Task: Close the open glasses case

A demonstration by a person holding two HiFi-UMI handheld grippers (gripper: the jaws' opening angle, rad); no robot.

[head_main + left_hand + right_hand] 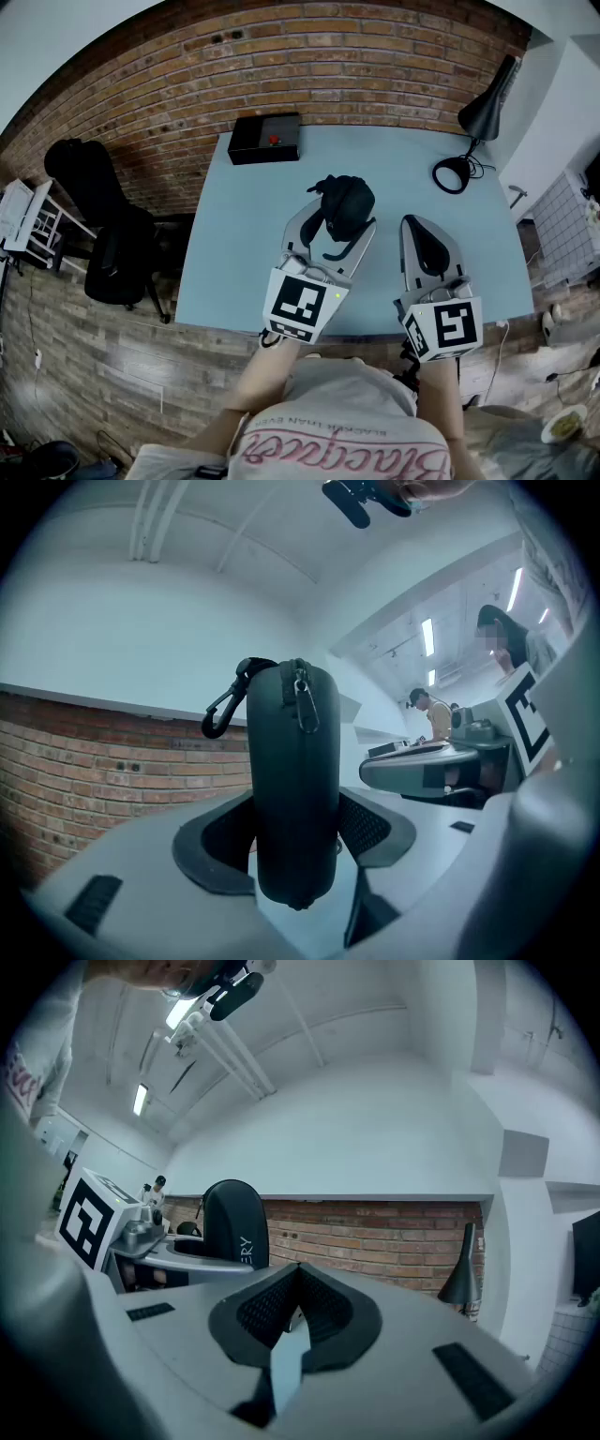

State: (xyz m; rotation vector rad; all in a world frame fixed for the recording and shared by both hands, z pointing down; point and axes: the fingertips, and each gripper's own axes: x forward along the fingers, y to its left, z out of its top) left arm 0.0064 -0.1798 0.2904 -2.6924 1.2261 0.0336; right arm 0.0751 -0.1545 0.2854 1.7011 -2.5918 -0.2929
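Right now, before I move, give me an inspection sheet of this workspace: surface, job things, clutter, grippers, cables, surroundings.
Surface: light blue table, mostly bare.
Job's things: black glasses case, halves look shut together, zip pull and clip at its top.
Clutter: black box with a red button at the far edge; black desk lamp at the far right corner.
Grippers: left gripper shut on the case; right gripper shut, empty.
Cables: lamp cord by the lamp's base.
Surroundings: brick wall; black chair left of the table.

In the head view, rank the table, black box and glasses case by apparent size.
Largest: table.
Then black box and glasses case look alike; the case is nearer the camera, so unranked.
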